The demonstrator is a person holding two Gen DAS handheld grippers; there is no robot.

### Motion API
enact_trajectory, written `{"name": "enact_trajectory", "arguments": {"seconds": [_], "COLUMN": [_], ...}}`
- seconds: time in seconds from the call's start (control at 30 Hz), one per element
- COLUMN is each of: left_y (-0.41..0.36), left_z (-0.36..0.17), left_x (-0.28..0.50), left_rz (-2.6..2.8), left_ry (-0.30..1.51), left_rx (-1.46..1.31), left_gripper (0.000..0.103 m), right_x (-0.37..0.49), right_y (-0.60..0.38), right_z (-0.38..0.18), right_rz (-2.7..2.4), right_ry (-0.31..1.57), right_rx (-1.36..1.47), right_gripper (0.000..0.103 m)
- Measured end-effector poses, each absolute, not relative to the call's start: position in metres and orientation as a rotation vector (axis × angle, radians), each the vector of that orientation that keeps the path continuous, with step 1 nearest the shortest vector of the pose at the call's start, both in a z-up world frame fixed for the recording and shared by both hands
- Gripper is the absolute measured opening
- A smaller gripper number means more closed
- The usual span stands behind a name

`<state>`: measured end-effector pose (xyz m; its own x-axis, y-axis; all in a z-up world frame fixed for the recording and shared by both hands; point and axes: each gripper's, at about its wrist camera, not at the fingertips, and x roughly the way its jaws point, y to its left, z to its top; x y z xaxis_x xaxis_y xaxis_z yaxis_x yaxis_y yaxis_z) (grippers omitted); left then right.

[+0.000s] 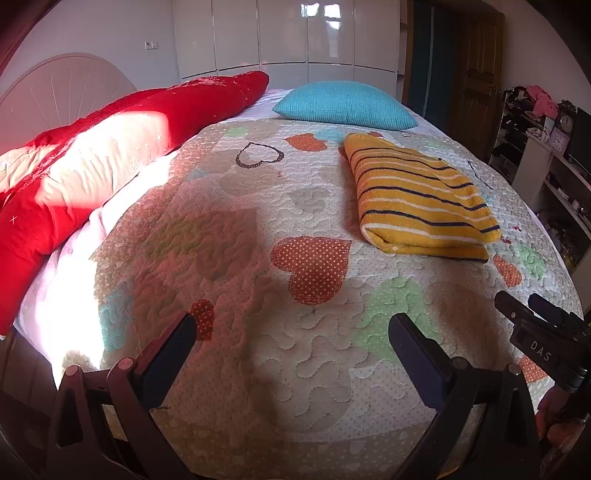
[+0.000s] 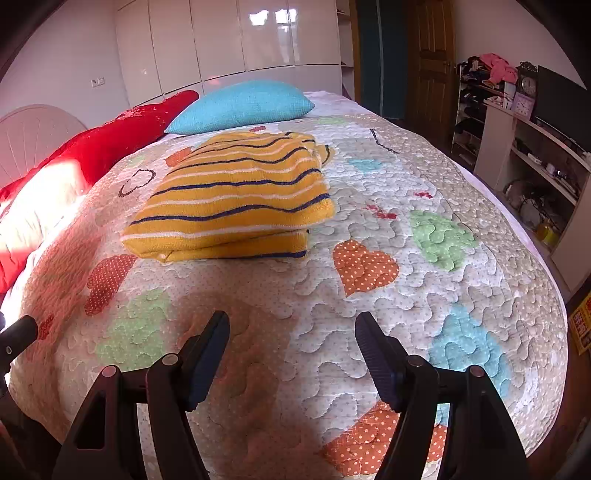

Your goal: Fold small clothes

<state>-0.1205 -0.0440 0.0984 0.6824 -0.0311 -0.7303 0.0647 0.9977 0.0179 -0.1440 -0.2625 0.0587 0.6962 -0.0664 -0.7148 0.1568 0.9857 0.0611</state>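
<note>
A yellow garment with dark blue and white stripes [image 1: 421, 195] lies folded into a thick rectangle on the quilted heart-pattern bedspread [image 1: 295, 350]. It also shows in the right wrist view [image 2: 236, 203], left of centre. My left gripper [image 1: 291, 325] is open and empty, low over the near part of the bed, well short and left of the garment. My right gripper [image 2: 291, 325] is open and empty, near the bed's front, apart from the garment. The right gripper's tip shows in the left wrist view [image 1: 532, 314].
A turquoise pillow [image 1: 343, 103] lies behind the garment. Long red cushions [image 1: 110, 147] run along the left by a white headboard [image 1: 62, 88]. White wardrobes [image 1: 288, 33] stand at the back. Shelving with clutter [image 2: 535, 155] stands right of the bed.
</note>
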Motion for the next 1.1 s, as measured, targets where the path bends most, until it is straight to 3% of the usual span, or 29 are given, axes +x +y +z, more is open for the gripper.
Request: {"name": "enact_trajectory", "arguments": {"seconds": [1.1], "left_y": [-0.047], "left_z": [0.078], "left_x": [-0.115], "left_rz": [-0.075], "left_ry": [0.898], "left_rx": [0.050], "left_gripper": [0.103], "right_x": [-0.143], "right_y": [-0.266], "right_z": [0.048], "right_rz": [-0.164], "right_ry": [0.817], "right_rx": [0.121], "right_gripper": [0.078]}}
